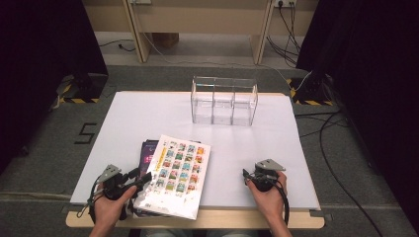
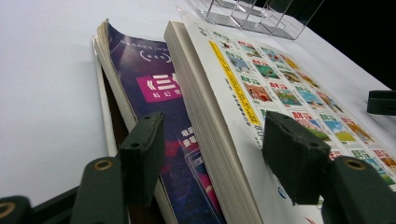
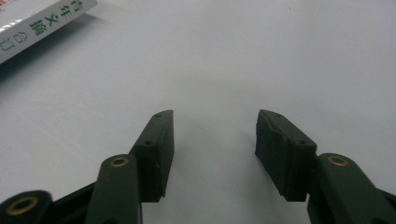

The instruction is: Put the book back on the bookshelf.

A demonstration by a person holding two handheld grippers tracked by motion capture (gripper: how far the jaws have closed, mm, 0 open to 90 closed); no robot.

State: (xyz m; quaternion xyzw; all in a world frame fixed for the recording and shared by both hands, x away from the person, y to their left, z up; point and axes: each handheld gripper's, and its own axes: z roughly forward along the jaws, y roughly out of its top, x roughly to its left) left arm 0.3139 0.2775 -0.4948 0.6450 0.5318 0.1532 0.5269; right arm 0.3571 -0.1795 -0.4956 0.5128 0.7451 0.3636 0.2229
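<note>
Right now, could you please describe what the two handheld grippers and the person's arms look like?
Both the left gripper and the right gripper are black, each topped by a grey three-cornered plate. Their blocky dark jaws have brass-coloured rivets at the pivots. A black cable trails from each beside the wrist. The forearms are bare, with no sleeves visible.

The left gripper [image 1: 141, 178] was black, with a grey three-cornered plate [image 1: 109, 172] on top. A black cable [image 1: 92, 195] hung from it in a loop beside the hand. The right gripper [image 1: 245, 175] was black too and had the same grey plate [image 1: 270, 164]; its black cable [image 1: 285, 197] ran along the wrist. Both forearms were bare, with no sleeves. In the gripper views each jaw was a dark, matte arm with a brass-coloured ring [image 3: 119, 162] at its joint. The pads [image 3: 159, 149] were thick rectangular blocks, each with small round screw holes on its top edge.
</note>
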